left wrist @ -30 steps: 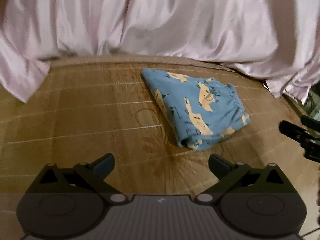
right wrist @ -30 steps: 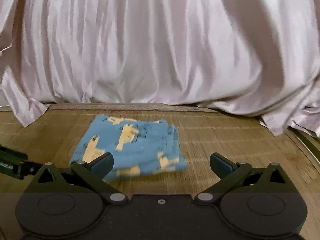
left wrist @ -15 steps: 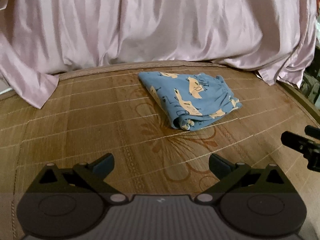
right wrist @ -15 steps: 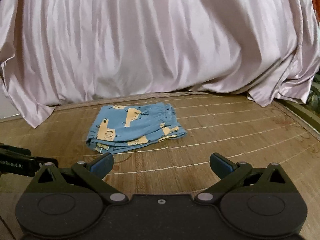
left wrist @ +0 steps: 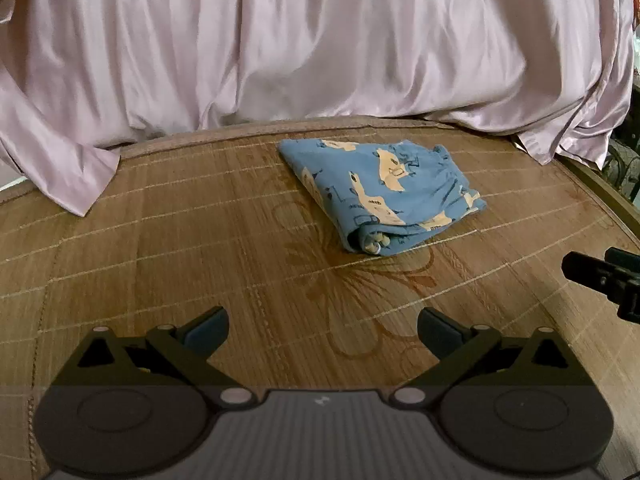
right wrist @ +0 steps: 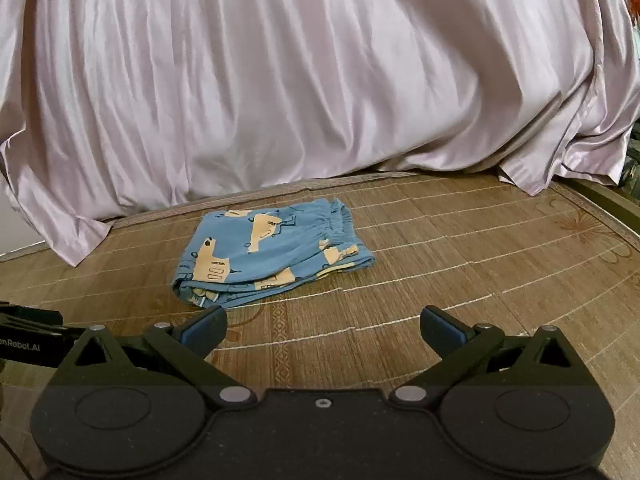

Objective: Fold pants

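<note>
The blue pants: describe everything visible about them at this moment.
The blue pants are soft printed fabric, light blue with cream vehicle-like shapes outlined in dark lines. They lie folded into a compact, layered bundle, flat on the woven bamboo mat; stacked edges show at the near left corner, and a gathered waistband at the far right. Nothing else touches them: both tongs are open and apart from them.
</note>
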`<state>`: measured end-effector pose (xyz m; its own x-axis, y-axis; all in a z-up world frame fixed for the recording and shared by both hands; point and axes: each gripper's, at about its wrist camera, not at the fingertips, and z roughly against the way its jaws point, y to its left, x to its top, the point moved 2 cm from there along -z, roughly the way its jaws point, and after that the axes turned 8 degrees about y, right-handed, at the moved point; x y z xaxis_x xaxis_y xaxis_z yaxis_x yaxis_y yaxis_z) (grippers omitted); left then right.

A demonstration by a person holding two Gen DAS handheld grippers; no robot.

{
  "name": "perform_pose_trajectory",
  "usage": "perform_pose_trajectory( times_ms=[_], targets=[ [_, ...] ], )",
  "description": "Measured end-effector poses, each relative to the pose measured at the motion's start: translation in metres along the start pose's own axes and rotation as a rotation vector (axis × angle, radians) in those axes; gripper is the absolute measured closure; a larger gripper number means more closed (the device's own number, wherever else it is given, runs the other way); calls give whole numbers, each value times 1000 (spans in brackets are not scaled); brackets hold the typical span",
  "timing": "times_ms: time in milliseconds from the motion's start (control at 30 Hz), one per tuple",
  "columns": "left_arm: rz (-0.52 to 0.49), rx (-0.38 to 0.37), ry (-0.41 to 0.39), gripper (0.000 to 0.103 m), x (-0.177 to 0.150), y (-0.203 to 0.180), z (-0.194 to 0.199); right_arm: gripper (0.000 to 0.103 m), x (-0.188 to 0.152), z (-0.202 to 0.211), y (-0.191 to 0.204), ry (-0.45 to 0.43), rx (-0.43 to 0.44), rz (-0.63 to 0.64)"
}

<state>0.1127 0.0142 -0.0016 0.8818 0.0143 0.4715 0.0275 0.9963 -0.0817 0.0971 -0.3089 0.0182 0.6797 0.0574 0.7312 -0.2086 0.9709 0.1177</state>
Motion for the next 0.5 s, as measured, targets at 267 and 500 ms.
perform_pose_trajectory(
  times_ms=[267,500],
  targets=[
    [-11,1,12,0,-1,0,-1,1,-1,-1,5,8,4,22],
    [-24,-1,1,0,-2,-2,0,1,-3,-4,10,29,8,47]
  ],
)
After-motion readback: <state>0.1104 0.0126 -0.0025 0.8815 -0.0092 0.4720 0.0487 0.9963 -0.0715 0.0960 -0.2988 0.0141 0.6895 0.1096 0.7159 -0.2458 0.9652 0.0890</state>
